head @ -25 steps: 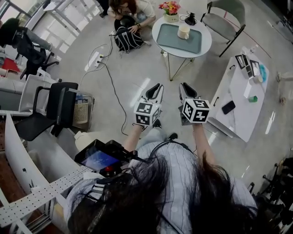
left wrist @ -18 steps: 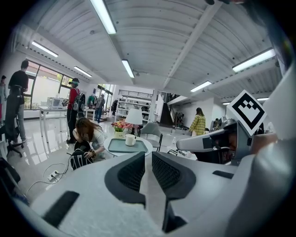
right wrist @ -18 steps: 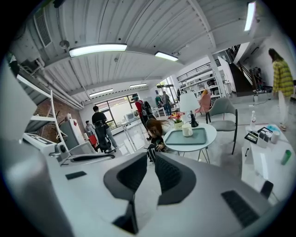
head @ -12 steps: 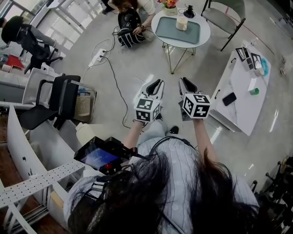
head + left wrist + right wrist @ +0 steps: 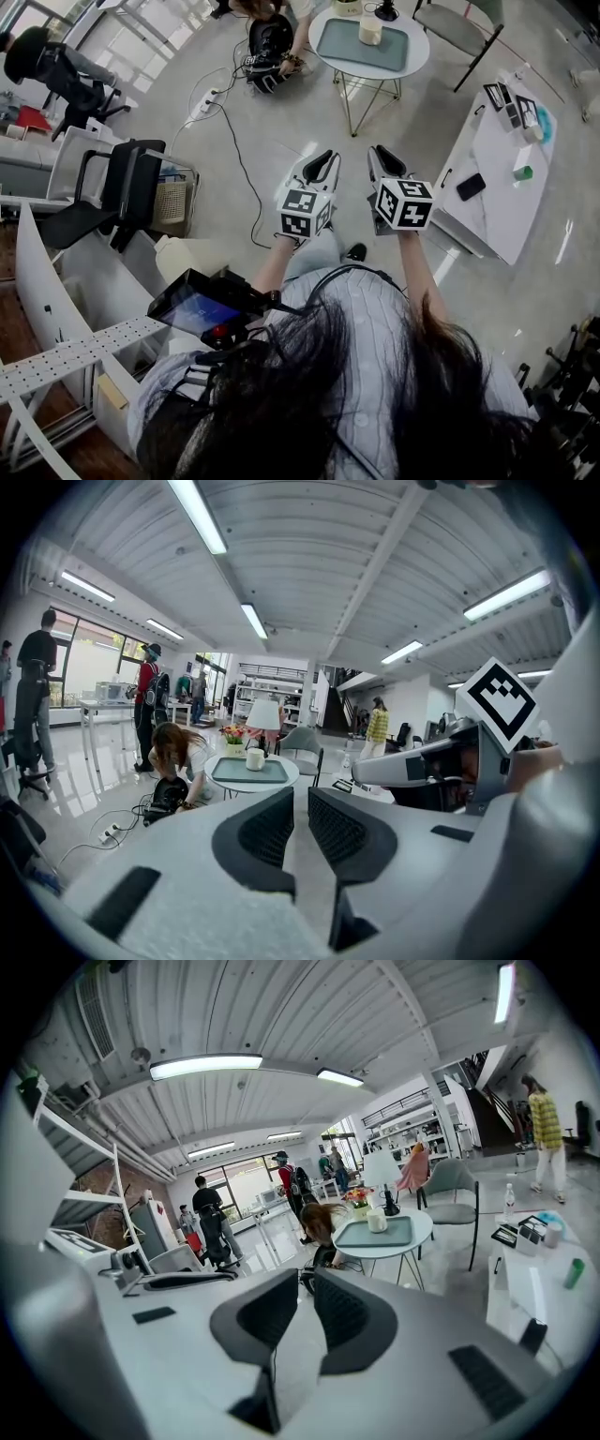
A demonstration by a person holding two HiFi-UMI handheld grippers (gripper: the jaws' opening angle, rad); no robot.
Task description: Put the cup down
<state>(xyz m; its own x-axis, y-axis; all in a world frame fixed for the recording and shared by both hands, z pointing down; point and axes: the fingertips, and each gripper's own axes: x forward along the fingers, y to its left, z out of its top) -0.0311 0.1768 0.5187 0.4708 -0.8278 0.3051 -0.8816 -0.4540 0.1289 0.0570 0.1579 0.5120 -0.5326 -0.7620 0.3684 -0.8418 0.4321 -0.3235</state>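
Observation:
A cream cup stands on a green tray on a round white table at the far end of the floor; no gripper holds it. The left gripper view shows the cup small and far off, and so does the right gripper view. My left gripper and right gripper hang side by side over the bare floor, well short of the table. Both are shut with nothing between their pads, as seen close up on the left gripper and the right gripper.
A person crouches over a black bag left of the round table. A cable and power strip lie on the floor. A black chair stands at the left, a grey chair behind the table, a low white table at the right.
Both grippers have moved together over the floor, still side by side. The round table with the cup sits higher in the head view. The jaws look the same.

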